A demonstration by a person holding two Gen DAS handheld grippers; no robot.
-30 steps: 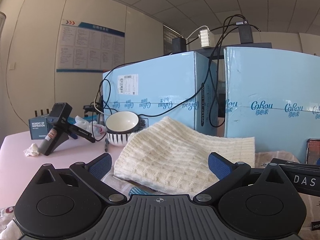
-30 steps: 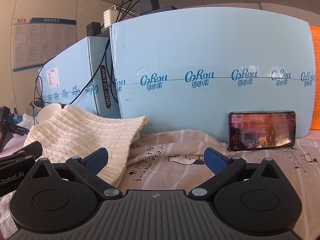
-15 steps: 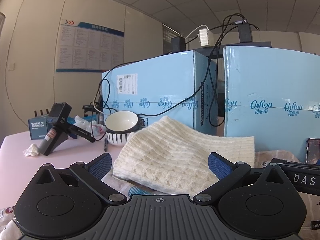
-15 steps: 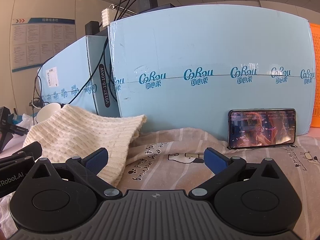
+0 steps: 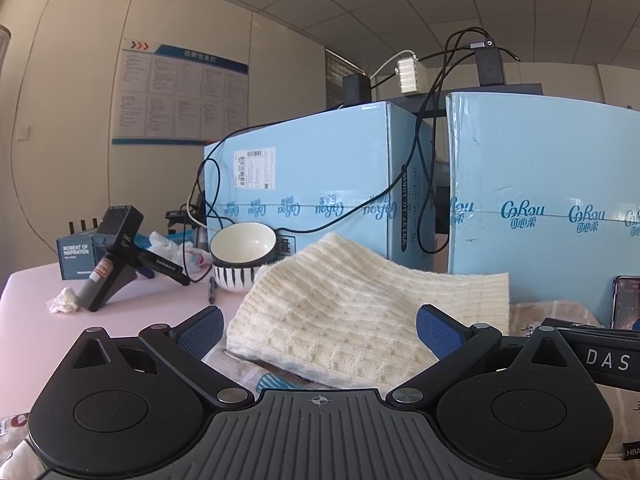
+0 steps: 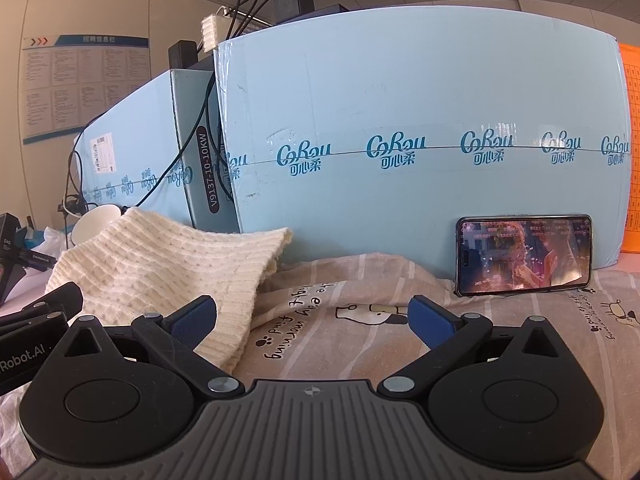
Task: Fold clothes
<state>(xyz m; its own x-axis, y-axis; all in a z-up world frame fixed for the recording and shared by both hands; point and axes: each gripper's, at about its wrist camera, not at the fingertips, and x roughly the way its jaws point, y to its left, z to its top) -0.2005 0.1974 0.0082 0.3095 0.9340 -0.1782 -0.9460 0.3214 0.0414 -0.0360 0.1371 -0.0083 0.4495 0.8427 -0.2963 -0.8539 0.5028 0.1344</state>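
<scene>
A cream knitted garment (image 5: 352, 304) lies in a soft heap just ahead of my left gripper (image 5: 318, 328), which is open and empty, its blue pads to either side of the knit. The same knit (image 6: 160, 264) shows at the left in the right wrist view. My right gripper (image 6: 312, 318) is open and empty above a beige striped cloth with cartoon prints (image 6: 360, 320) that lies spread beneath the knit.
Two large light-blue cartons (image 5: 320, 184) (image 6: 420, 152) stand close behind the clothes, with cables on top. A phone (image 6: 524, 254) leans on the right carton. A striped bowl (image 5: 242, 256), a black handheld device (image 5: 116, 252), a pen and tissues lie at the left on the pink table (image 5: 40, 320).
The picture on the phone's screen has changed. Both grippers and the clothes have barely moved.
</scene>
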